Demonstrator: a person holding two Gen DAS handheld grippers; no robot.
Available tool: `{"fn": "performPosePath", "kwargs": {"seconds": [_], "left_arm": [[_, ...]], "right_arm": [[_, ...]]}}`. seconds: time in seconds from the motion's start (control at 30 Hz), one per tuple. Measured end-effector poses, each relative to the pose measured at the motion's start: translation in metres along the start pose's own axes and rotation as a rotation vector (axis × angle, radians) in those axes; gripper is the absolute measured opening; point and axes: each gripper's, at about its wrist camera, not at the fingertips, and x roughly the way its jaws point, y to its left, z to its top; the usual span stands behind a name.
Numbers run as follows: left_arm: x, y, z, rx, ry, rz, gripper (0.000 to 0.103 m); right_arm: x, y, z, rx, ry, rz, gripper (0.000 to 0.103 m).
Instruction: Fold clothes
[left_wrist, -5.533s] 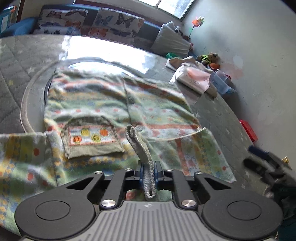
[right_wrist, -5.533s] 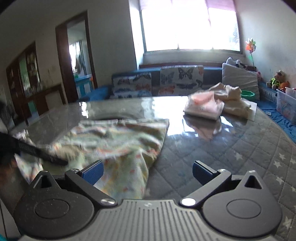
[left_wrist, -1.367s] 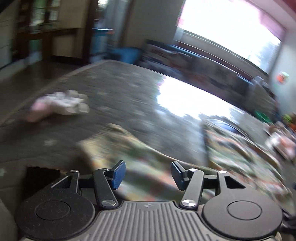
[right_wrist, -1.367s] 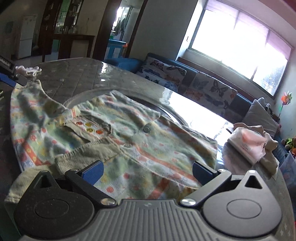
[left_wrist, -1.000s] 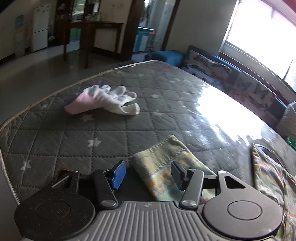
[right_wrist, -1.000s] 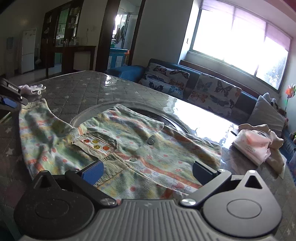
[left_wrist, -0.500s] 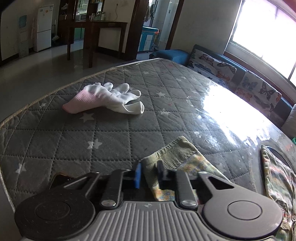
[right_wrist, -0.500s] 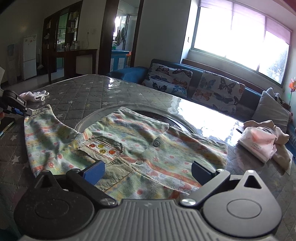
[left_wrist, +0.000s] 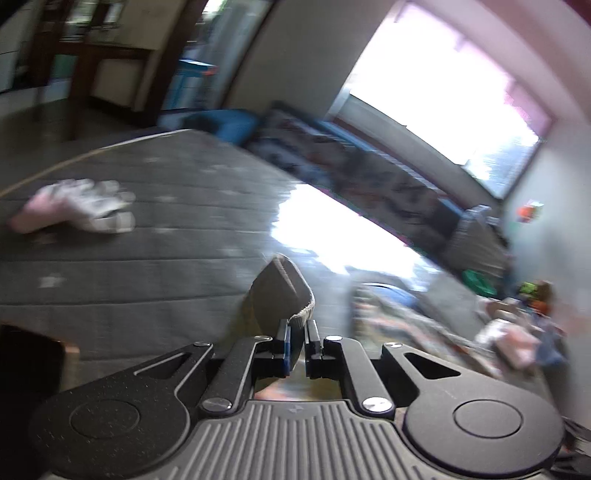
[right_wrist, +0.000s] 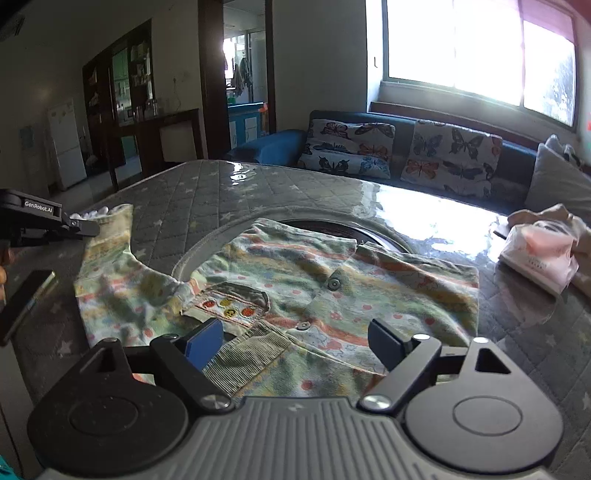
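Observation:
A small patterned shirt (right_wrist: 332, 280) with buttons and a chest pocket lies spread on the grey quilted table (right_wrist: 207, 188). My left gripper (left_wrist: 295, 345) is shut on the ribbed cuff of the sleeve (left_wrist: 282, 291) and holds it lifted off the table; the view is blurred. In the right wrist view the left gripper (right_wrist: 88, 227) holds the sleeve end (right_wrist: 114, 218) raised at the far left. My right gripper (right_wrist: 295, 341) is open and empty just above the shirt's near hem.
A pink and white glove (left_wrist: 74, 210) lies on the table's left part. A stack of folded pink and cream clothes (right_wrist: 543, 247) sits at the right. A dark phone (right_wrist: 26, 299) lies near the left edge. A sofa with butterfly cushions (right_wrist: 399, 151) stands behind.
My left gripper closed on the sleeve cuff and lifted it off the table, swinging right. My right gripper stayed open over the shirt's near edge.

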Motion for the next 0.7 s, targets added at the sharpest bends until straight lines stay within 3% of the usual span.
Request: {"fn": "performPosePath", "kwargs": {"seconds": [0.13, 0.3, 0.47, 0.7], "left_arm": [[-0.002, -0.043, -0.014, 0.072, 0.035, -0.154, 0.007], [0.01, -0.086, -0.044, 0.138, 0.143, -0.309, 0.007], [0.026, -0.106, -0.07, 0.158, 0.242, -0.375, 0.007], [0.026, -0.118, -0.09, 0.208, 0.287, -0.405, 0.007]], "right_arm": [[-0.002, -0.015, 0.004, 0.121, 0.002, 0.048, 0.08], [0.001, -0.037, 0.003, 0.289, 0.015, 0.113, 0.074], [0.009, -0.053, -0.004, 0.45, 0.061, 0.206, 0.071], [0.03, -0.056, -0.016, 0.582, 0.159, 0.319, 0.069]]}}
